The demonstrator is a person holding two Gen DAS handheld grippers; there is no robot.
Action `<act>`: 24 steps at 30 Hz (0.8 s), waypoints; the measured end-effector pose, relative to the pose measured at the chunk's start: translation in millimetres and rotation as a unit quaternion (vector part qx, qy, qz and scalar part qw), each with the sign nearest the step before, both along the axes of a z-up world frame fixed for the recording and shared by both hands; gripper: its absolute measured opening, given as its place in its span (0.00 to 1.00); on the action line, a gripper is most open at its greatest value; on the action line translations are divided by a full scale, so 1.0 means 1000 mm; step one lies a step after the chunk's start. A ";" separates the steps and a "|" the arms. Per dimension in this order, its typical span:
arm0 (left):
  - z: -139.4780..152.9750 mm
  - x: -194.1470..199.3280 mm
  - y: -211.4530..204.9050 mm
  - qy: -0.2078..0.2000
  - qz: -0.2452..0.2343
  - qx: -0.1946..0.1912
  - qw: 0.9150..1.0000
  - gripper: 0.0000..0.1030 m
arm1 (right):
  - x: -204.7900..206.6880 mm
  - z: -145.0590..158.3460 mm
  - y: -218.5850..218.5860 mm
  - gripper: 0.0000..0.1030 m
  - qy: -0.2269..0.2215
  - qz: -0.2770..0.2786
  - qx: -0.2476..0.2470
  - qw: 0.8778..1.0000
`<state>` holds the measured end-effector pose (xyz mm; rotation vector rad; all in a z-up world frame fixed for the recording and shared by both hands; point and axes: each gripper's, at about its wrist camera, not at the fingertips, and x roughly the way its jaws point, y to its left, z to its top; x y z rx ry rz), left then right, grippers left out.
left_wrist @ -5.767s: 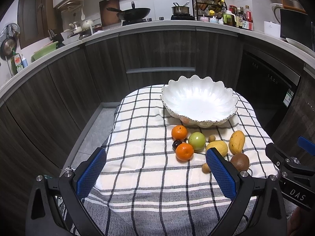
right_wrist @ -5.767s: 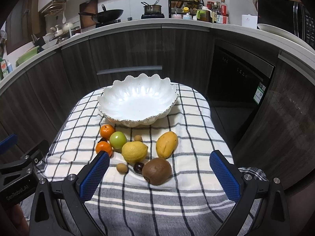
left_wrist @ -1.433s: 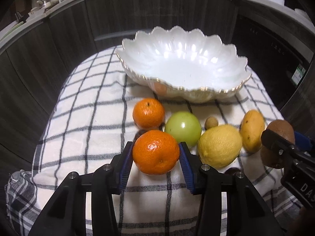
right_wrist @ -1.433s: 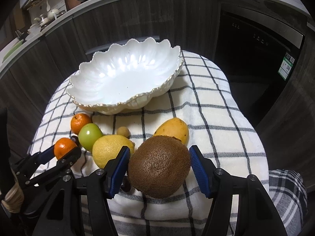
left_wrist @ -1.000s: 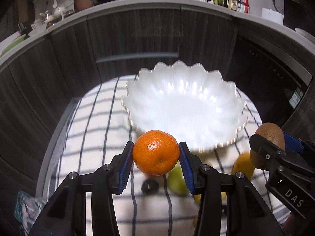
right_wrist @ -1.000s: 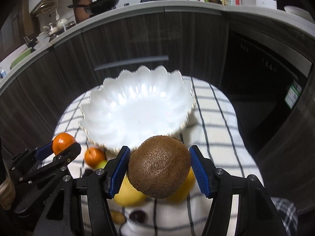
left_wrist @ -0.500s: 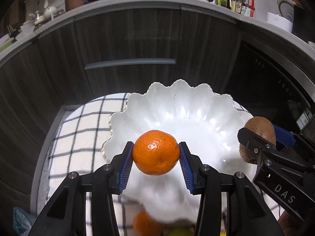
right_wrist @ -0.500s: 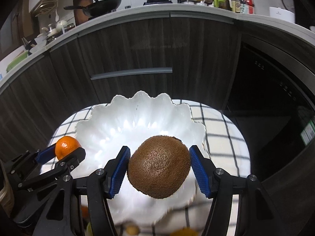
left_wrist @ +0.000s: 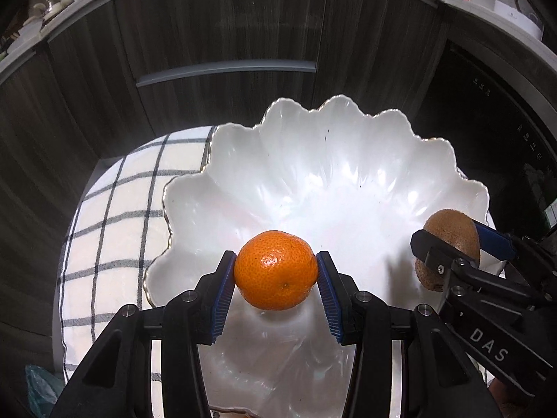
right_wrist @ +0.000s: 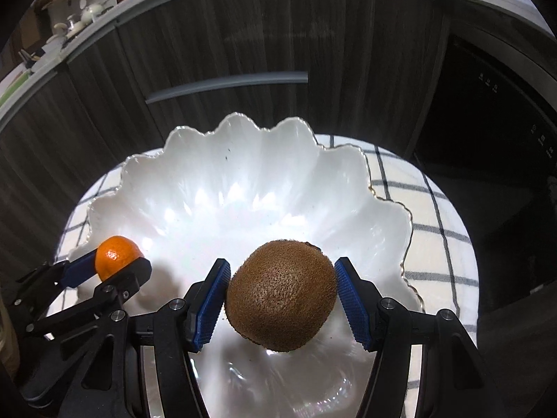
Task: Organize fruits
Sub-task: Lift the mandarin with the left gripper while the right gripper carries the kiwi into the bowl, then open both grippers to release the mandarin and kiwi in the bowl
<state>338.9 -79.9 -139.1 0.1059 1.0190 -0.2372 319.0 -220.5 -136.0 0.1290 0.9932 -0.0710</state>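
Both tongs hold fruit inside bowl (left_wrist: 348, 174) rim.

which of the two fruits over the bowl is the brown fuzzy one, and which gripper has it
The kiwi, clamped in the right gripper above the white bowl. The other fruit, in the left gripper, is a smooth, bright orange mandarin.

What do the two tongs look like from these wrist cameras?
Both are alike. The left tongs and right tongs have black angular linkage arms with silver screws and blue ribbed pads. White letters "DAS" mark the right one's side.
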 end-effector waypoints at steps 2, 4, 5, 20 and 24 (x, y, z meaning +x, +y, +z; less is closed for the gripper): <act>-0.002 0.000 -0.002 0.003 -0.001 0.004 1.000 0.45 | 0.004 -0.006 -0.002 0.61 0.018 0.001 0.008 1.000; -0.005 0.000 -0.003 0.009 0.001 0.009 1.000 0.45 | 0.005 -0.010 -0.004 0.61 0.026 -0.001 0.010 1.000; -0.007 0.000 -0.003 0.012 0.003 0.012 1.000 0.45 | 0.006 -0.012 -0.004 0.61 0.030 -0.001 0.010 1.000; 0.031 -0.015 0.005 -0.053 0.021 0.044 0.997 0.78 | -0.015 0.033 -0.007 0.79 -0.037 -0.026 -0.040 0.998; 0.056 -0.030 0.008 -0.083 0.027 0.041 0.995 0.86 | -0.032 0.059 -0.008 0.80 -0.064 -0.037 -0.048 0.996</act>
